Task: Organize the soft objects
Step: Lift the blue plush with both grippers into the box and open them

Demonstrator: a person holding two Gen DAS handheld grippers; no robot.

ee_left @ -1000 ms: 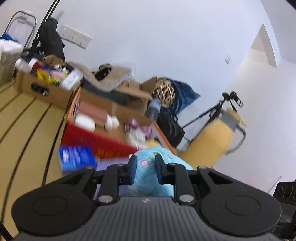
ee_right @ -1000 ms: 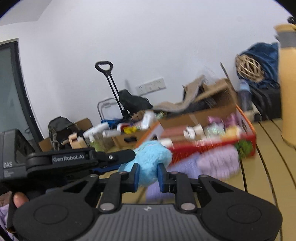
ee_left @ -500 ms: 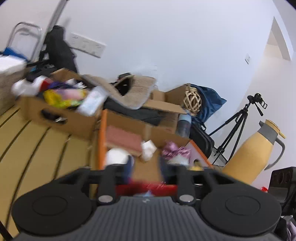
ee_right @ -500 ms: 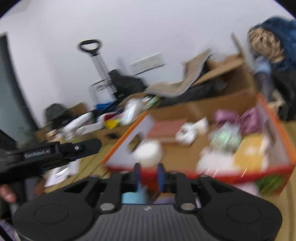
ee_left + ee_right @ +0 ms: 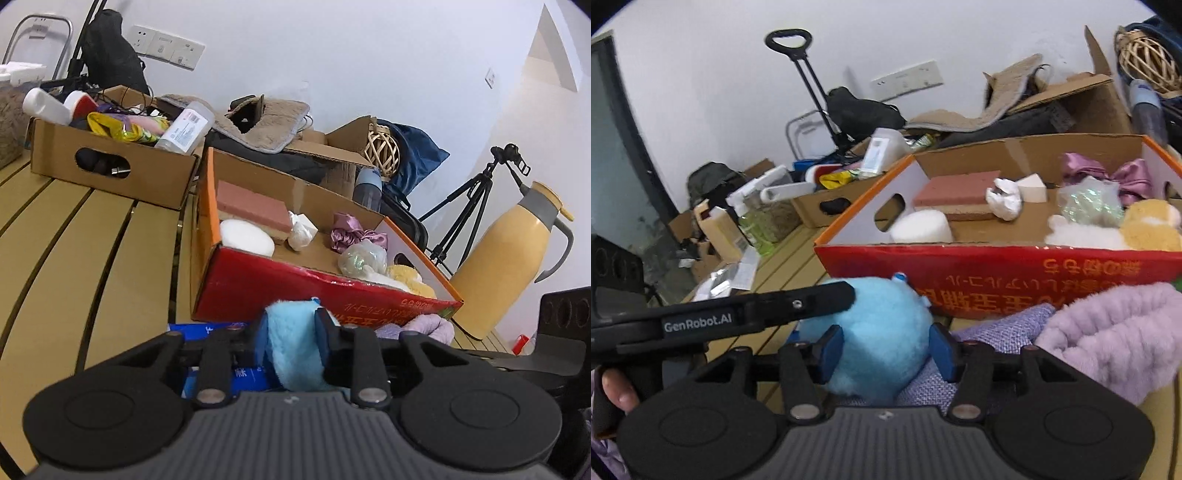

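Observation:
A fluffy light-blue plush toy (image 5: pixel 291 350) lies low in front of the red cardboard box (image 5: pixel 314 284). My left gripper (image 5: pixel 291 325) is closing, and its pads pinch a fold of the toy. In the right wrist view the toy (image 5: pixel 882 317) looks round and unsqueezed between the blue pads of my right gripper (image 5: pixel 886 343), whose jaws are opening. The left gripper's finger (image 5: pixel 812 302) reaches in from the left onto the toy. The red box (image 5: pixel 997 273) holds a pink sponge block (image 5: pixel 956 188), a white pad and other soft things.
A purple fluffy piece (image 5: pixel 1108 332) and a lavender woven cloth (image 5: pixel 1004 332) lie right of the toy. A brown box of bottles (image 5: pixel 110 162) stands back left on the slatted wooden table (image 5: pixel 74 240). A yellow jug (image 5: pixel 509 258) stands at the right. A hand (image 5: pixel 617 387) holds the left gripper.
Both grippers have sunk toward the table with the toy, which was held up in front of the box. The left jaws opened and closed again on it. The right jaws now stand wider.

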